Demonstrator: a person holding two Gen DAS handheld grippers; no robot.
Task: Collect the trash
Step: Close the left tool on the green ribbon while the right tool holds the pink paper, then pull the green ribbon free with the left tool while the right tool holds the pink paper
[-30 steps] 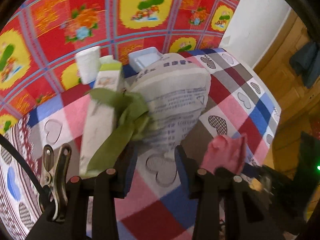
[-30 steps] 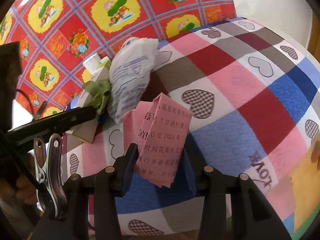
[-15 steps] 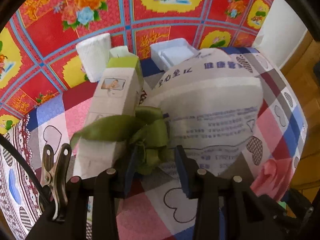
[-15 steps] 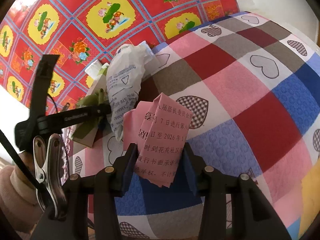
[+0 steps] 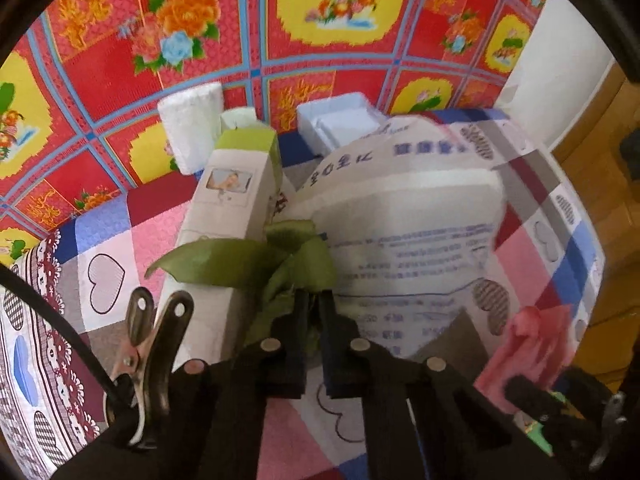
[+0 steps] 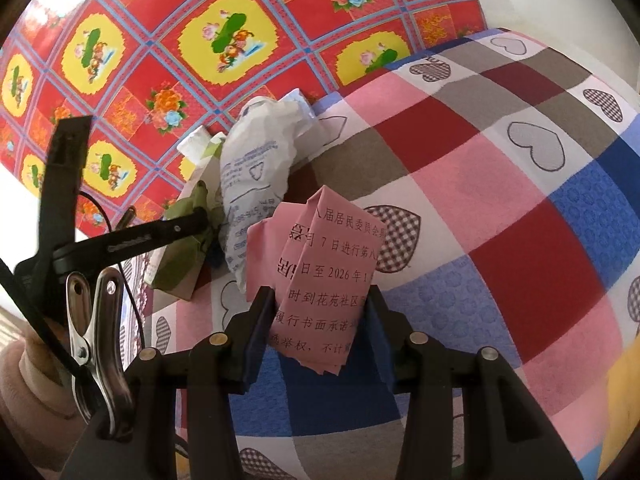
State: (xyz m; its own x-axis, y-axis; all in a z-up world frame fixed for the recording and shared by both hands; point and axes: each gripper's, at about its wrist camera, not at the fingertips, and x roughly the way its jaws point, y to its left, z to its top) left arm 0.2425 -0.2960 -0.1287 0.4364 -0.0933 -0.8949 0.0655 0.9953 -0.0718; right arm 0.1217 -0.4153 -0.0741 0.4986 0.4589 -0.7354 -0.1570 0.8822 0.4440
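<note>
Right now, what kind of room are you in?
Probably a home: a table under a checked heart-print cloth, a red floral sheet hung behind it, and household litter such as a white printed bag and green leaves.

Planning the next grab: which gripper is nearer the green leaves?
Left. The left gripper is shut on the green leaves, beside the carton. The right gripper holds the pink paper, apart from them.

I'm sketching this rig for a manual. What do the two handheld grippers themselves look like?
Both the left gripper and right gripper are matte black, with flat dark pads on two fingers, round silver pivot pins along the linkages, a steel spring clip at the side, and a thin black cable.
</note>
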